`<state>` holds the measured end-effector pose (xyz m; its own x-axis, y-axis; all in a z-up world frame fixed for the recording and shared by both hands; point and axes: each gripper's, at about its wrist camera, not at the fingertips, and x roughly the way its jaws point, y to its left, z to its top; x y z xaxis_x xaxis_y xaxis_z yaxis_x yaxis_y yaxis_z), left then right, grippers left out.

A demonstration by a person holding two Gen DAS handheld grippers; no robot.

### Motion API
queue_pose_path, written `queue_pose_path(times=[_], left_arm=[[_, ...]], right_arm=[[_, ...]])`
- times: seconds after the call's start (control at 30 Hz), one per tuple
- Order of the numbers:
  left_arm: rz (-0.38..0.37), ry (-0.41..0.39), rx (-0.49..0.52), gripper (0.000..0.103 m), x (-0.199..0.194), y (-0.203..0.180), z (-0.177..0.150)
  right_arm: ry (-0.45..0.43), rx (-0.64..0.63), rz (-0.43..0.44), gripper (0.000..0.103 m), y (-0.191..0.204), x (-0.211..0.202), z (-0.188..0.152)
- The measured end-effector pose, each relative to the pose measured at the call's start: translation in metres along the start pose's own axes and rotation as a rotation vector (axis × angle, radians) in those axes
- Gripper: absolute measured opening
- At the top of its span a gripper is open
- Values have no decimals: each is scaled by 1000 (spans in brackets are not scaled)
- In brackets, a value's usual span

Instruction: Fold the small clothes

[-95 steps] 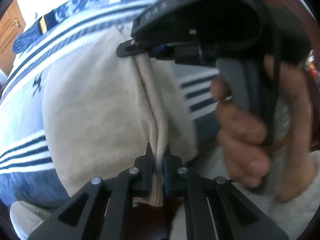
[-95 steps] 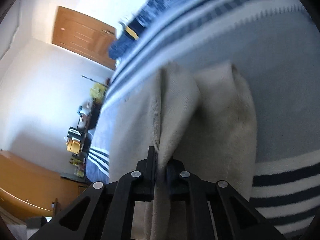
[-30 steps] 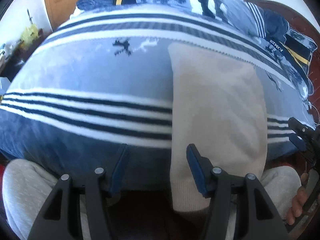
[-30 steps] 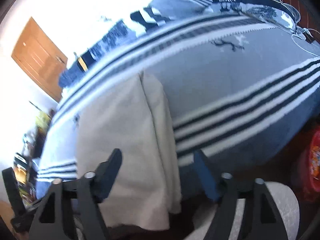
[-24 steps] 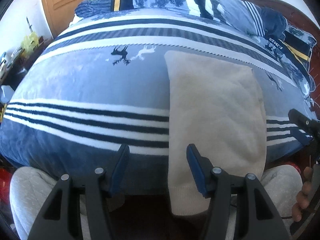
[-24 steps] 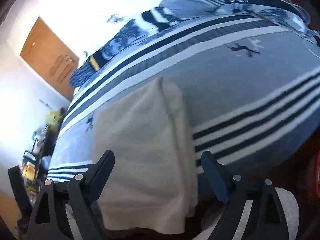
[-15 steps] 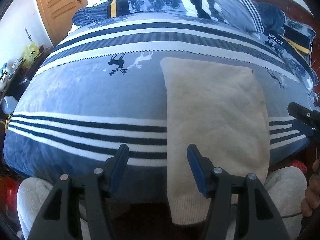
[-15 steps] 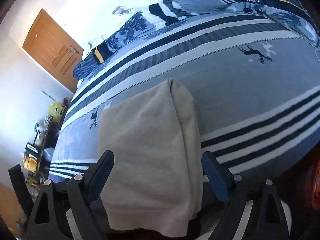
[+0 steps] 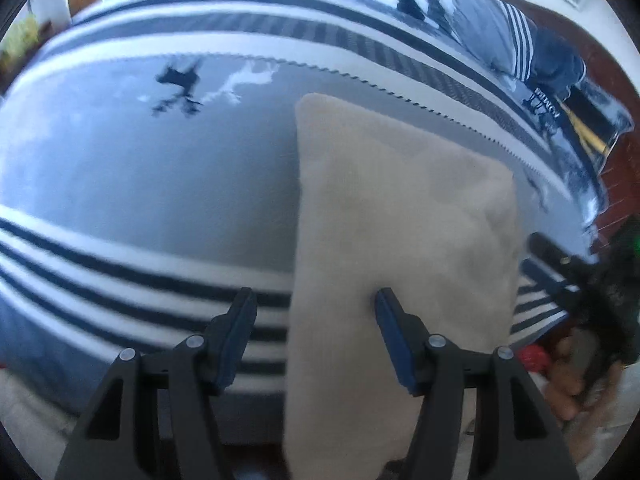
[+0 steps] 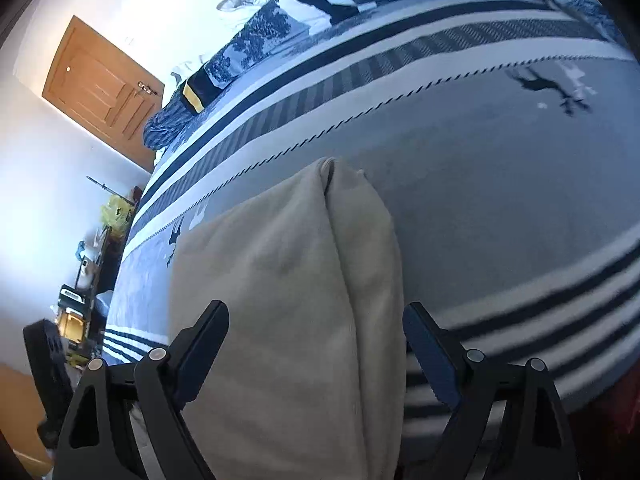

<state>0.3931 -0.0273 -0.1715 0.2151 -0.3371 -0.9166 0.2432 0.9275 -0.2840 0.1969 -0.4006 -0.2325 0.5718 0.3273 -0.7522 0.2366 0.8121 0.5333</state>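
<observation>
Left gripper [image 9: 314,334]: jaws apart, nothing clamped. Its left finger sits over the striped blanket [image 9: 140,184], its right finger over the cloth [image 9: 400,240], so the cloth's left edge runs up between the two. No pad contact that I can make out; this view is motion-blurred. Right gripper [image 10: 316,350]: jaws spread wide, empty, both fingers astride the cloth's [image 10: 288,300] near end, pads clear of the fabric. Cloth itself: beige, soft knit, folded lengthwise into a long narrow strip, lying flat on the blanket [image 10: 480,200] and running away from the near bed edge, where its near end hangs over. From the right wrist view, a seam-like crease runs its length and the layers part slightly at the far end; surface mostly smooth, a few shallow wrinkles. From the left wrist view, a hand [image 9: 568,380] shows at the right edge, holding the other tool. Beyond: pillows [image 10: 256,44] at the head of the bed, a wooden door [image 10: 104,96].
</observation>
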Motion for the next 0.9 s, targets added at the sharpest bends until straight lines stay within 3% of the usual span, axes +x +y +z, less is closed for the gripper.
queue_pose_path(times=[0.17, 0.3, 0.4, 0.5, 0.63, 0.7, 0.9], left_arm=[[-95, 14, -57, 68, 25, -3, 28], [-172, 74, -148, 68, 56, 4, 39], [-177, 88, -180, 67, 65, 2, 38], [-161, 38, -189, 53, 63, -5, 33], [-253, 41, -276, 29, 57, 6, 26], [-286, 26, -286, 25, 45, 9, 21], [-295, -78, -233, 24, -10, -1, -10]], right_arm=[[49, 58, 58, 91, -21, 30, 21], [107, 101, 118, 77, -34, 52, 17], [102, 58, 107, 70, -30, 52, 16], [123, 28, 103, 52, -23, 59, 12], [124, -17, 84, 33, -10, 58, 11], [106, -48, 54, 27, 0, 53, 9], [24, -182, -19, 23, 59, 18, -6]])
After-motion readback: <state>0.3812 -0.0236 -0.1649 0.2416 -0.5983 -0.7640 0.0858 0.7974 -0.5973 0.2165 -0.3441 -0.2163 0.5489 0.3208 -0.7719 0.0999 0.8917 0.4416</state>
